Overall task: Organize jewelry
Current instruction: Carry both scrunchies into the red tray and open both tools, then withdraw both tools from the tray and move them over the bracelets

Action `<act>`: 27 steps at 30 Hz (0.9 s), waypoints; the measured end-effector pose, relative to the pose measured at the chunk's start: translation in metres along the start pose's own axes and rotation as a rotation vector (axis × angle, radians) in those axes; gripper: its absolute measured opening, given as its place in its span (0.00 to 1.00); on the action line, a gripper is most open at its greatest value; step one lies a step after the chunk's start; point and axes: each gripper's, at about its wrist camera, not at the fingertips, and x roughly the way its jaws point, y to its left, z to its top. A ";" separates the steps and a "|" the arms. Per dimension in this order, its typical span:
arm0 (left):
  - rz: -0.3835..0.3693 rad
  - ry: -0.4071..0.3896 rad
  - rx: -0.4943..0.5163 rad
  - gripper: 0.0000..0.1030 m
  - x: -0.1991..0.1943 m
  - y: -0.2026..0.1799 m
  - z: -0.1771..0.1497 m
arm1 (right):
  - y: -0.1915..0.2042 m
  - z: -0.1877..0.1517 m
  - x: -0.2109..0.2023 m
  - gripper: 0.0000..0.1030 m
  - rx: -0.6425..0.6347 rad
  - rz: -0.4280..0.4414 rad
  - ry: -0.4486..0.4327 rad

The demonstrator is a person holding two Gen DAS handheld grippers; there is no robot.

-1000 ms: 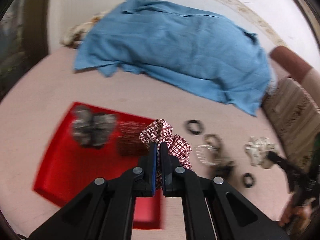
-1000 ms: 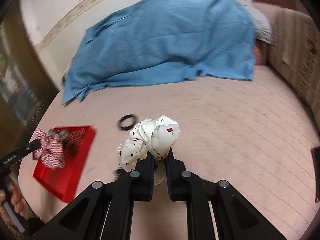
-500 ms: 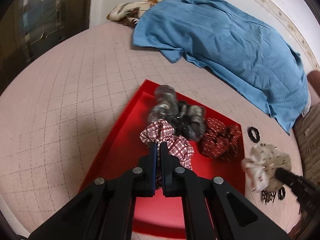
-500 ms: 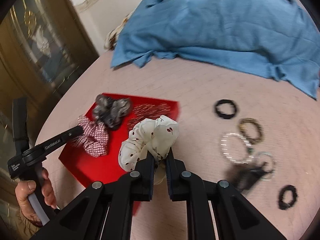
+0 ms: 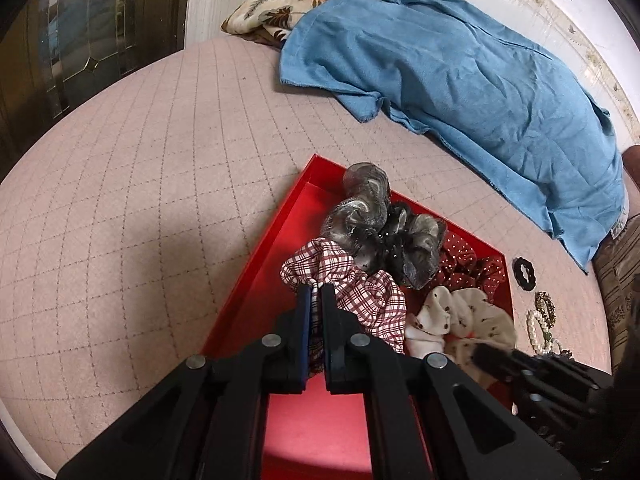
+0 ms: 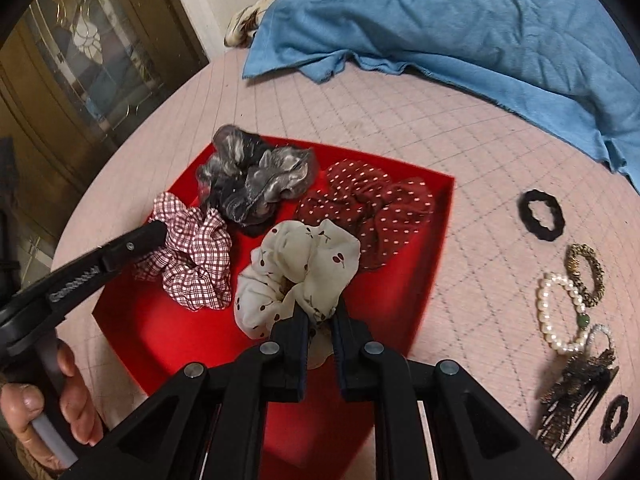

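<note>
A red tray (image 5: 256,276) (image 6: 436,240) lies on the pink quilted bed. In it rest a grey scrunchie (image 5: 372,224) (image 6: 256,184) and a dark red dotted scrunchie (image 5: 472,268) (image 6: 372,204). My left gripper (image 5: 316,290) (image 6: 158,226) is shut on a red-and-white checked scrunchie (image 5: 360,296) (image 6: 196,260) over the tray's left side. My right gripper (image 6: 320,312) is shut on a white cherry-print scrunchie (image 6: 304,272) (image 5: 460,320) over the tray's middle.
A blue cloth (image 5: 460,80) (image 6: 460,28) covers the far side of the bed. Right of the tray lie a black hair tie (image 6: 540,216) (image 5: 525,274), a pearl bracelet (image 6: 556,312), a gold bangle (image 6: 586,276), a dark comb (image 6: 576,392) and another black tie (image 6: 614,418). A hand (image 6: 48,400) holds the left gripper.
Both grippers swung left from the loose jewellery to over the red tray and came lower, each still carrying its scrunchie. The white scrunchie went from beside the tray to above its middle.
</note>
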 end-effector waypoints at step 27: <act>0.195 -0.148 0.146 0.47 -0.034 -0.031 -0.016 | -0.026 -0.023 -0.060 0.47 0.018 -0.039 -0.102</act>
